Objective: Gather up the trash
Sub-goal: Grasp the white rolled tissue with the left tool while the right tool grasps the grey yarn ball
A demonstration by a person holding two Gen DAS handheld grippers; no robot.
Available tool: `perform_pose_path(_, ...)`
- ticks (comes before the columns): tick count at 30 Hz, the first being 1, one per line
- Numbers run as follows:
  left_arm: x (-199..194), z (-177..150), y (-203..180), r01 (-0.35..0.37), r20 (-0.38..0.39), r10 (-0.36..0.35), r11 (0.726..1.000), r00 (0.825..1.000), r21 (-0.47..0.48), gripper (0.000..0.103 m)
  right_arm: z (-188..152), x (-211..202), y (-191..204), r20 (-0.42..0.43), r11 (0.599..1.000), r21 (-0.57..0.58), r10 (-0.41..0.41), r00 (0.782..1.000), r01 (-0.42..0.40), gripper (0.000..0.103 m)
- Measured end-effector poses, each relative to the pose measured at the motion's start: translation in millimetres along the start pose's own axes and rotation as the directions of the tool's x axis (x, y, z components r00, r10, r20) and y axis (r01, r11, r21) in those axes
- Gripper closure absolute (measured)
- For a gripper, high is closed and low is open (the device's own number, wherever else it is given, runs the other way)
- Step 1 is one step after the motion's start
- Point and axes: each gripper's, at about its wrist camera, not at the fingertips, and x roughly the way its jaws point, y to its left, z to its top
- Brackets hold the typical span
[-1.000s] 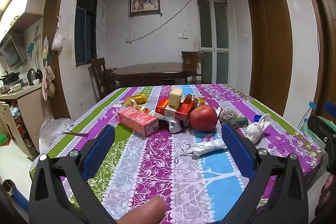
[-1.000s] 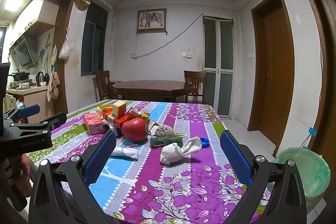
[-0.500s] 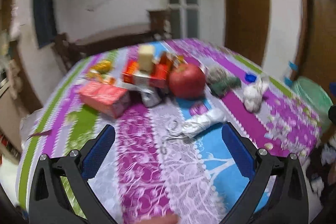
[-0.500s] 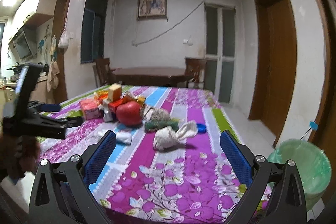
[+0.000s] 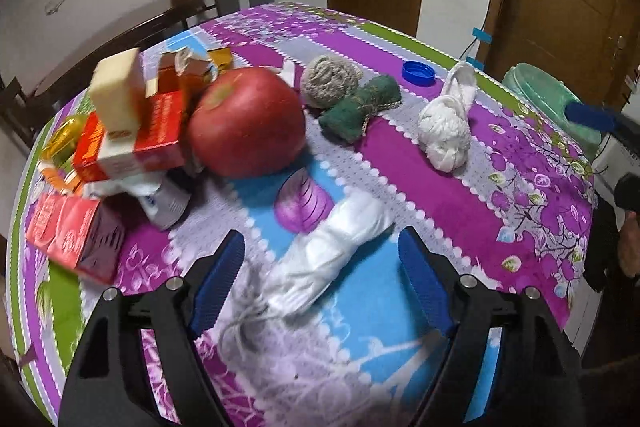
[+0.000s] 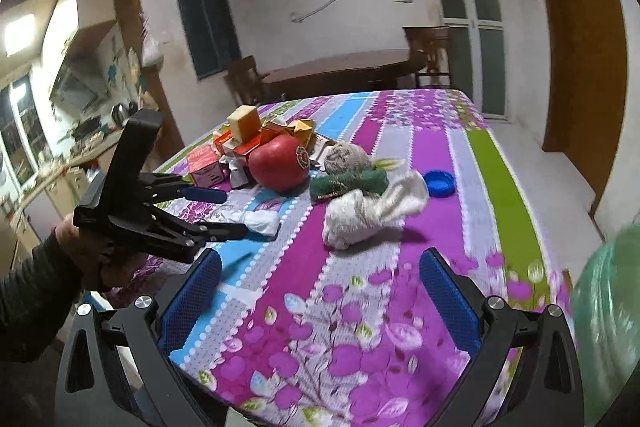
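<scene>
While both grippers gape, left gripper (image 5: 320, 277) over one tissue (image 5: 334, 259), right gripper (image 6: 320, 301), one apple (image 5: 246, 121), two wads (image 5: 445, 133).

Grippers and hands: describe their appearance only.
The left gripper and the right gripper share one build: black angular frames with triangular cutouts, silver round bolts, and blue ribbed fingers. The left hand is bare, below a dark sleeve.

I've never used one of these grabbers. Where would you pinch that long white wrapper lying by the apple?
Probably across the middle of the white wrapper, coming down from above with one pad on each long side. It lies flat and narrow, running away from the open left gripper, which already straddles its near end; the strings there look too loose to pinch.
</scene>
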Motion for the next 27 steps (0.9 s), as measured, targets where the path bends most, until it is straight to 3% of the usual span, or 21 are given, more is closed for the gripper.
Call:
perform_pose_path(3,15.1,4.1,0.1,0.008,-0.037,-0.008,1.000,0.999,-0.002,0.050,17.2,12.9,-1.0,-0.021,0.999,-0.038,0.017,1.000,-0.018,0.004)
perform_pose_path(8,12.5,-4.2,0.8,-0.014,-0.027,0.014,1.000,1.000,-0.025,0.060,44.6,42.6,-13.0,-0.075,0.996,-0.077,0.047,0.996,-0.053,0.006)
perform_pose_path(10,9.1,-8.0,6.6,-0.023,-0.032,0.021,0.998,0.999,-0.056,0.074,56.8,59.6,-19.3,-0.106,0.994,-0.081,0.062,0.992,-0.071,0.018)
perform_pose_path(13,8.2,-6.7,15.2,-0.028,-0.034,0.024,0.995,0.999,-0.099,0.076,78.5,94.7,-31.4,-0.163,0.996,-0.057,0.061,0.985,-0.071,0.033)
perform_pose_path(17,11.1,-2.8,17.3,-0.029,-0.032,0.026,0.993,0.999,-0.118,0.076,102.4,149.2,-40.0,-0.251,0.998,-0.022,0.051,0.967,-0.058,0.033)
perform_pose_path(21,13.0,1.7,21.2,-0.007,-0.038,0.002,0.991,0.999,-0.132,0.076,110.9,207.3,-46.2,-0.360,1.000,-0.022,-0.002,0.933,-0.007,0.033)
perform_pose_path(26,14.6,5.2,25.0,0.003,-0.038,-0.007,0.992,0.999,-0.123,0.076,108.4,243.1,-51.3,-0.418,1.000,-0.005,0.009,0.909,-0.012,0.035)
perform_pose_path(27,14.7,4.9,26.2,0.006,-0.033,-0.011,0.992,0.999,-0.128,0.076,108.3,244.3,-50.9,-0.416,1.000,0.000,0.019,0.909,-0.021,0.041)
